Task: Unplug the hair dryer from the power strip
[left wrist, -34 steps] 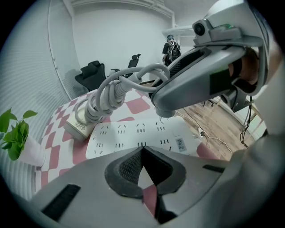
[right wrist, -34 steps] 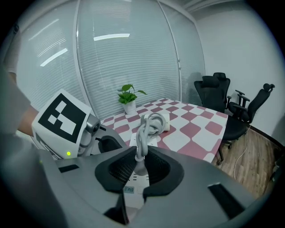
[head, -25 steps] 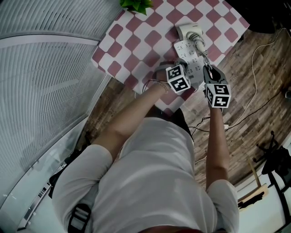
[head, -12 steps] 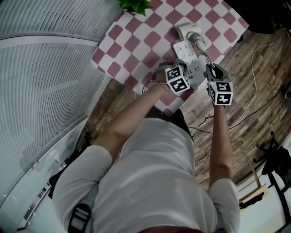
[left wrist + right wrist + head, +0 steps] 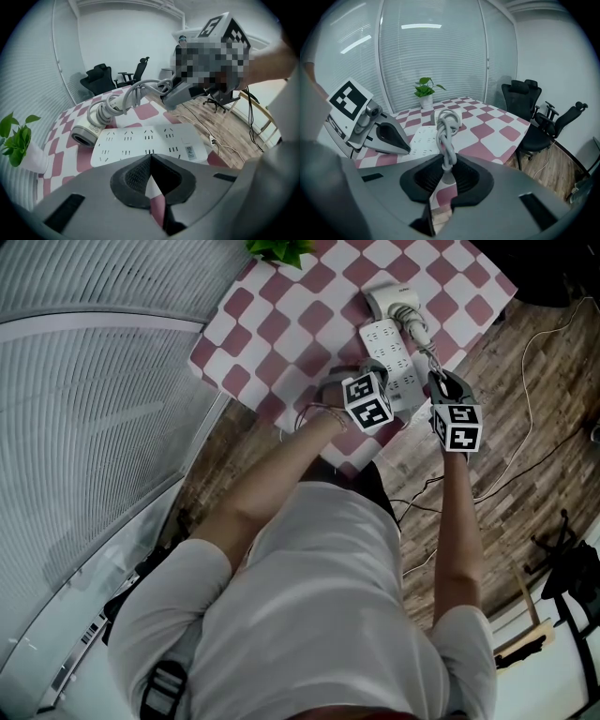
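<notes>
A white power strip (image 5: 386, 351) lies on the checked tablecloth (image 5: 281, 324), with no plug in any socket I can see. The grey-white hair dryer (image 5: 386, 301) lies just beyond it, its cord (image 5: 422, 341) bundled in a knot. My right gripper (image 5: 439, 379) hangs past the strip's right side. In the right gripper view it (image 5: 445, 171) is shut on the plug at the end of the cord (image 5: 447, 136), held above the cloth. My left gripper (image 5: 150, 157) is shut with nothing between its jaws, its tips at the near edge of the power strip (image 5: 140, 140).
A potted plant (image 5: 279, 249) stands at the table's far corner. The table edge runs close by my right gripper, with wooden floor (image 5: 525, 409) and loose cables below. Black office chairs (image 5: 520, 101) stand beyond the table. A glass wall with blinds (image 5: 94, 381) is on the left.
My right gripper has shifted a little to the right and towards the table edge, taking the plug and cord with it. The left gripper and the power strip have stayed put.
</notes>
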